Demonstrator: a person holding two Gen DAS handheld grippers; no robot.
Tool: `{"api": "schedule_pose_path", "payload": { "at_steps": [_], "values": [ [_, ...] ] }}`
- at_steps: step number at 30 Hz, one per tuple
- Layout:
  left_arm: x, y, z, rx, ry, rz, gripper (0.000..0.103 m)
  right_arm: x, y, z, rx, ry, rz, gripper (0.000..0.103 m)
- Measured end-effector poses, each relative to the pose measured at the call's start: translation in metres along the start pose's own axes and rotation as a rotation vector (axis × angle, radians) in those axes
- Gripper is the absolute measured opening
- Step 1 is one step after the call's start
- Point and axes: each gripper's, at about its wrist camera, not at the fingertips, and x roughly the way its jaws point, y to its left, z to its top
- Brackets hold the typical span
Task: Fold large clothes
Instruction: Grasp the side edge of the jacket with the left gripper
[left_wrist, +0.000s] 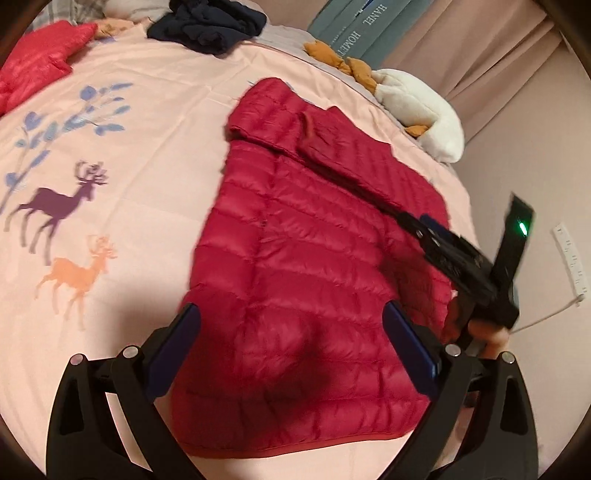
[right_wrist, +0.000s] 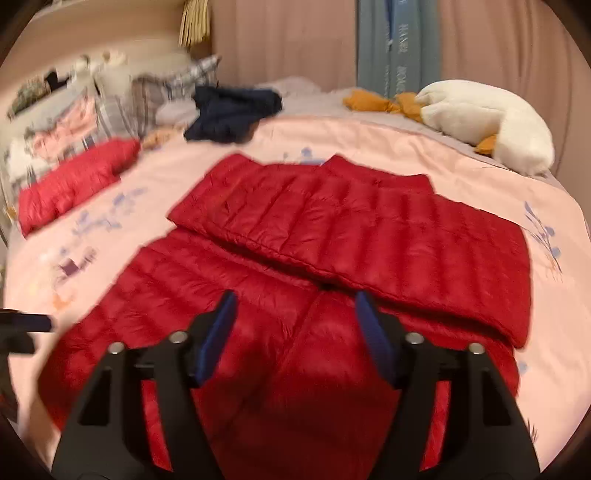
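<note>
Currently your left gripper (left_wrist: 291, 350) and right gripper (right_wrist: 295, 332) both hover wide-fingered, empty, over the red jacket (left_wrist: 314, 229), whose long axis runs straight ahead.

A pink bedspread (left_wrist: 155, 122) printed with deer (left_wrist: 59, 203) covers the bed; a white plush toy (right_wrist: 487, 122) lies near beige curtains (right_wrist: 280, 40), by plaid pillows (right_wrist: 155, 92)

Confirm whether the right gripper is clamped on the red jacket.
No, in the right wrist view the right gripper has its jaws spread wide above the red jacket, gripping nothing.
</note>
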Motion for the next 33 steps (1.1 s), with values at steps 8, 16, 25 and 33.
{"api": "schedule_pose_path", "payload": {
  "at_steps": [8, 16, 25, 33],
  "values": [
    [0.048, -0.016, 0.067, -0.102, 0.03, -0.296, 0.099, -0.069, -0.05, -0.034, 0.219, -0.103, 0.039, 0.077],
    [0.124, -0.014, 0.139, -0.246, 0.029, -0.311, 0.099, -0.104, -0.083, -0.063, 0.381, -0.198, 0.107, 0.078],
    [0.156, -0.014, 0.155, -0.341, -0.012, -0.307, 0.095, -0.104, -0.092, -0.071, 0.418, -0.196, 0.152, 0.079],
    [0.168, -0.004, 0.15, -0.433, -0.03, -0.446, 0.095, -0.105, -0.098, -0.074, 0.438, -0.196, 0.162, 0.08]
  ]
}}
